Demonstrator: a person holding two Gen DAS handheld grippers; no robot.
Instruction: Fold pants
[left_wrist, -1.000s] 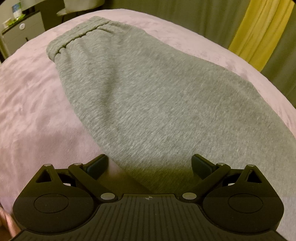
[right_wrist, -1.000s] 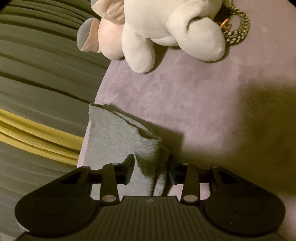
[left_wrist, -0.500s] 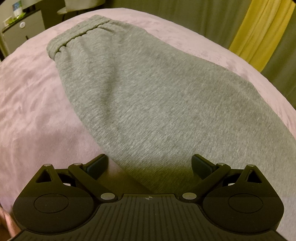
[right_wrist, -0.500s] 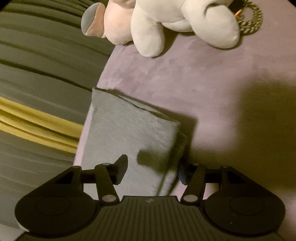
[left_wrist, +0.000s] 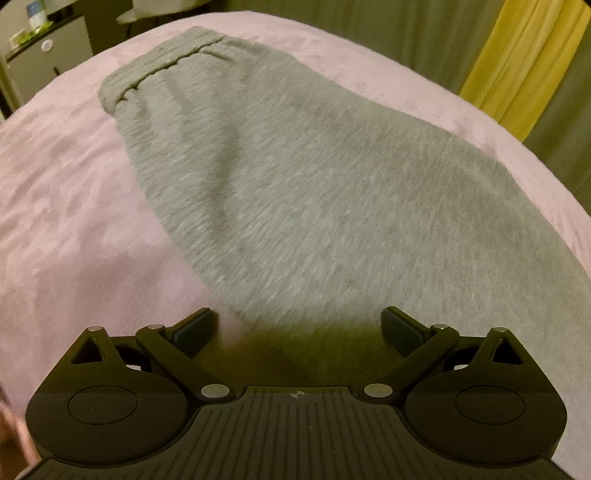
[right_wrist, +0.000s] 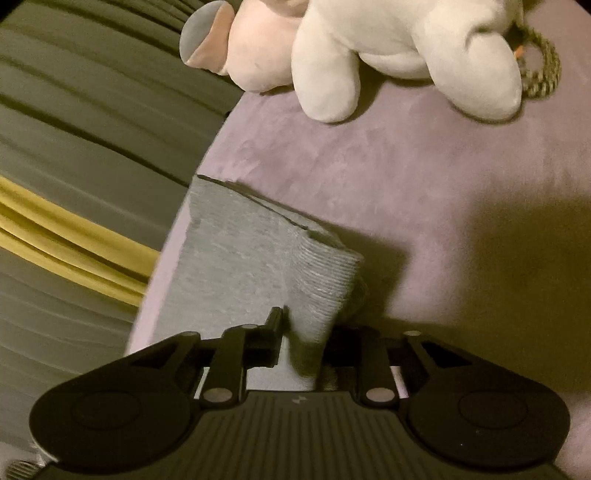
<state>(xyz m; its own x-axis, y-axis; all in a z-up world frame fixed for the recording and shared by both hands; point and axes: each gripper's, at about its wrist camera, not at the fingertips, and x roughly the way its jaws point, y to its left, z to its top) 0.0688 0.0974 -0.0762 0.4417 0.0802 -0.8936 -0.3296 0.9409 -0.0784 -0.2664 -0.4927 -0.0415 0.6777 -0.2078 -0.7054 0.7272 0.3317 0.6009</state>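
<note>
Grey sweatpants (left_wrist: 295, 192) lie flat on a pink-purple bedspread (left_wrist: 66, 221), waistband at the far left. My left gripper (left_wrist: 297, 328) is open and empty, low over the near edge of the pants. In the right wrist view the ribbed leg cuff end (right_wrist: 258, 258) of the pants lies near the bed's left edge. My right gripper (right_wrist: 304, 332) is shut on the cuff's near right corner, which stands pinched up between the fingers.
A white and pink plush toy (right_wrist: 369, 48) and a braided cord (right_wrist: 543, 74) lie on the bed beyond the cuff. Green and yellow curtains (right_wrist: 74, 166) hang beside the bed. A cabinet (left_wrist: 40, 62) stands at the far left.
My right gripper closed from open onto the cuff corner and the cuff bunched up. My left gripper drew back slightly, still open.
</note>
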